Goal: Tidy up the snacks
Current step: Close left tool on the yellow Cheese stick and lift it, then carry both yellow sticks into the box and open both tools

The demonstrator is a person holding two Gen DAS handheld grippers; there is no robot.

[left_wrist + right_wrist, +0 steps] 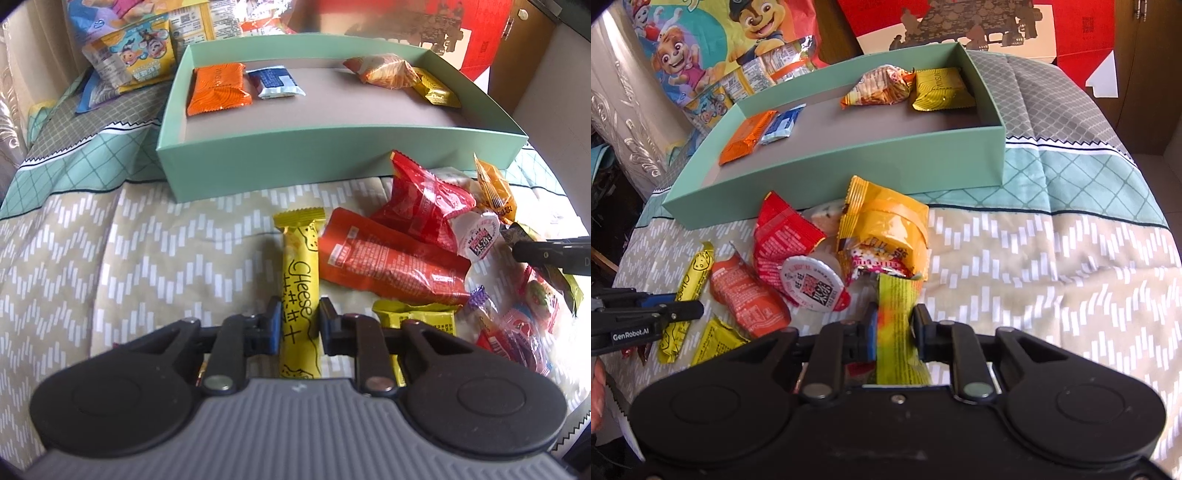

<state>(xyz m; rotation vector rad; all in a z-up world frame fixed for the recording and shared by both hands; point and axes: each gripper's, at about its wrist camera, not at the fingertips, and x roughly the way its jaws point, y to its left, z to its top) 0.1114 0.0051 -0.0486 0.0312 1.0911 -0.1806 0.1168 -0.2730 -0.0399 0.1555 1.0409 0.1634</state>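
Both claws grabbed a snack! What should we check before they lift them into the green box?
1. Left claw shut on the yellow Cheese stick: ok.
2. Right claw shut on the yellow-green wrapper: ok.
3. Room in the green box, bare floor in the middle: ok.
4. Cheese stick free of the orange pouch beside it: cannot tell.
5. Yellow-green wrapper free of the pile; its far end sits against the big yellow bag: cannot tell.
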